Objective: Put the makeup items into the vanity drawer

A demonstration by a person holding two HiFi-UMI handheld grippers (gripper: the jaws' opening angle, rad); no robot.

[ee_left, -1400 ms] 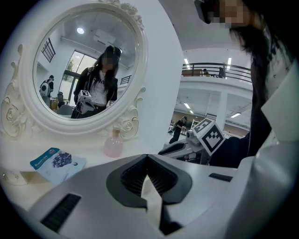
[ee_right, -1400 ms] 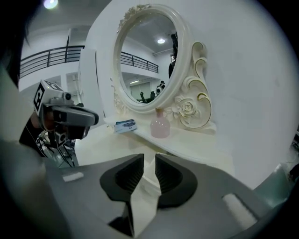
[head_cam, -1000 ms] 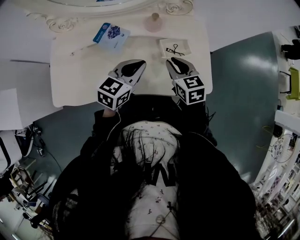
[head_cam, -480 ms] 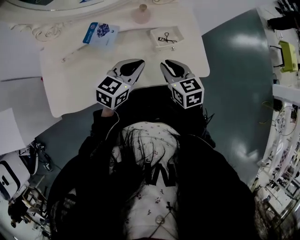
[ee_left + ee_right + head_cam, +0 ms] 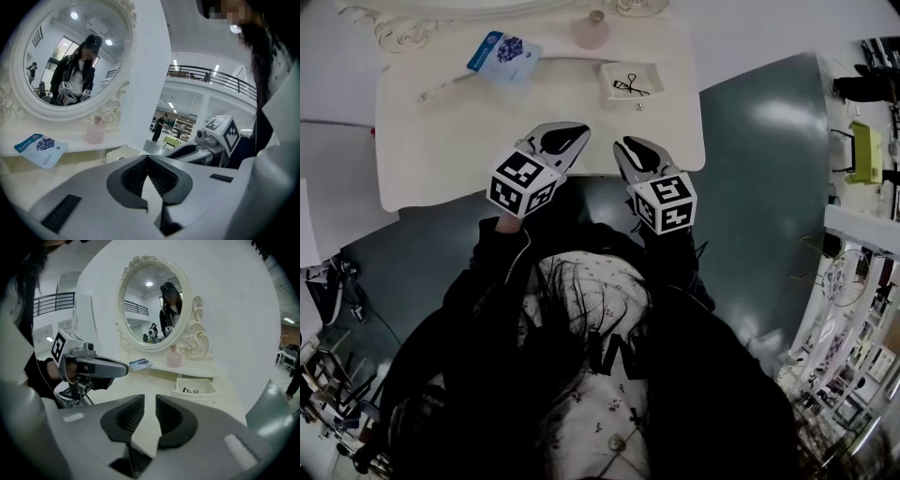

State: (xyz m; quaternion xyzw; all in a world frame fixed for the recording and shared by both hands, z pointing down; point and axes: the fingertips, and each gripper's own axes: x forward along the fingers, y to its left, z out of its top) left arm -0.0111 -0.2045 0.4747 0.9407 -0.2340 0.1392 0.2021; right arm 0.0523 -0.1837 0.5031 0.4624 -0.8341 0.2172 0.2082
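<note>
On the cream vanity top [image 5: 450, 141], a blue packet [image 5: 504, 53] lies at the back left with a thin stick [image 5: 441, 86] beside it. A pink bottle [image 5: 591, 33] stands at the back. A small open drawer [image 5: 649, 94] holds a black wire-like item [image 5: 628, 85]. My left gripper [image 5: 579, 129] hangs over the table's front edge, jaws touching, empty. My right gripper [image 5: 622, 143] hovers beside it, its jaws a narrow gap apart with nothing between them. The drawer [image 5: 208, 391] lies ahead of the right gripper [image 5: 150, 399]. The packet [image 5: 41, 147] and bottle [image 5: 94, 131] lie beyond the left gripper [image 5: 148, 158].
An oval mirror [image 5: 70, 51] in a carved white frame stands at the back of the vanity. Teal floor [image 5: 759, 178] runs to the right of the table, and shelving with clutter [image 5: 872, 150] lines the far right. The person's dark-sleeved body fills the near side.
Both grippers have drawn back from over the table toward its front edge, side by side. The objects on the vanity have not moved.
</note>
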